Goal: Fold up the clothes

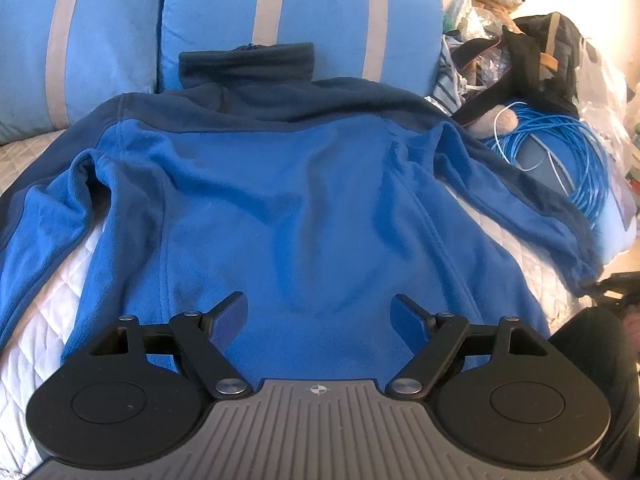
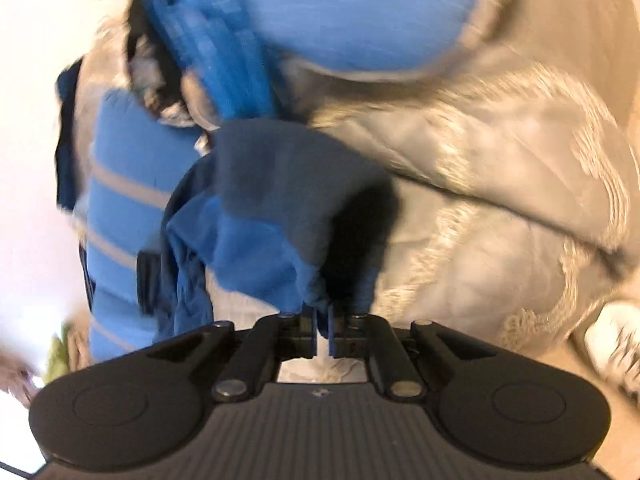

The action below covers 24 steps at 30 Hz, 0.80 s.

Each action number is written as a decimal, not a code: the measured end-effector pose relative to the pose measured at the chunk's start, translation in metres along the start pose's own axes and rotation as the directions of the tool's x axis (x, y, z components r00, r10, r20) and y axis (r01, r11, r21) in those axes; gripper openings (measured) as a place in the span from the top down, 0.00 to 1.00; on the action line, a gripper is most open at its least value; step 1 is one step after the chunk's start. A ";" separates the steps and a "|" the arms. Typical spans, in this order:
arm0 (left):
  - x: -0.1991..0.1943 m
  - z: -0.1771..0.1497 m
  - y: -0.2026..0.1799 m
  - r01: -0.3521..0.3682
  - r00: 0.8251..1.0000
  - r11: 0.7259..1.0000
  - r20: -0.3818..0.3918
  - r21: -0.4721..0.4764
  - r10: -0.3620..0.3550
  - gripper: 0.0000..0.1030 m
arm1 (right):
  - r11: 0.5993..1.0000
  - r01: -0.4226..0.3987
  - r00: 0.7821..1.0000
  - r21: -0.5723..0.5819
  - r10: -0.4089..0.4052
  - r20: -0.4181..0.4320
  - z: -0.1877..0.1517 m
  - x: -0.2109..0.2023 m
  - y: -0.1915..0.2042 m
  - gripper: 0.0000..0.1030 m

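right wrist: right tongs [image 2: 322, 330] clamp fleece [image 1: 304, 208] cuff [image 2: 316, 292]; left tongs [image 1: 320, 318] open above hem. next: fold sleeve across back.

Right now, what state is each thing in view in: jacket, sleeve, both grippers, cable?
Blue fleece jacket: spread flat, back up, not yet folded.
Jacket collar: propped against a striped blue cushion.
Right sleeve cuff: bunched, pinched at its edge.
Left gripper: open, over the hem, holding nothing.
Right gripper: shut on the cuff.
Blue cable: coiled beside the jacket.
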State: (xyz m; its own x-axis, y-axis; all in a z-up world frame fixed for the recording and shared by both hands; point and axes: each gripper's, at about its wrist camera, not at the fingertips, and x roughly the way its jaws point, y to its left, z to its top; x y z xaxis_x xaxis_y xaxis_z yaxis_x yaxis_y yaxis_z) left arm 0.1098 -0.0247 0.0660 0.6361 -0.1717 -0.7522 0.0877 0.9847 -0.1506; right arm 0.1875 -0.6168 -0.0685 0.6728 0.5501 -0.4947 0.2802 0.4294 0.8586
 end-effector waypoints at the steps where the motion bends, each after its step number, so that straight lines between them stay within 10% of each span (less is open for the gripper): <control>1: 0.000 0.000 0.000 0.000 1.000 1.000 -0.001 0.002 0.000 0.24 | 1.000 -0.007 1.000 0.025 0.007 0.010 -0.001 0.001 -0.005 0.95; 16: 0.006 -0.003 0.001 0.008 1.000 1.000 -0.016 -0.008 -0.008 0.24 | 0.976 0.126 0.984 -0.178 -0.100 0.150 0.002 -0.006 0.019 0.87; 24: 0.006 -0.005 0.003 0.012 1.000 1.000 -0.015 -0.013 -0.012 0.24 | 0.988 0.105 0.986 -0.117 -0.087 0.145 -0.007 -0.019 0.015 0.44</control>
State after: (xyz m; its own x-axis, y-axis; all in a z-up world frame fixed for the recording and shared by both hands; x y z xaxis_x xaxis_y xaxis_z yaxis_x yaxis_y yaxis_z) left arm 0.1103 -0.0232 0.0581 0.6234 -0.1844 -0.7599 0.0856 0.9821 -0.1680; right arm 0.1739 -0.6157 -0.0465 0.7377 0.4010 -0.5432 0.2670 0.5657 0.7802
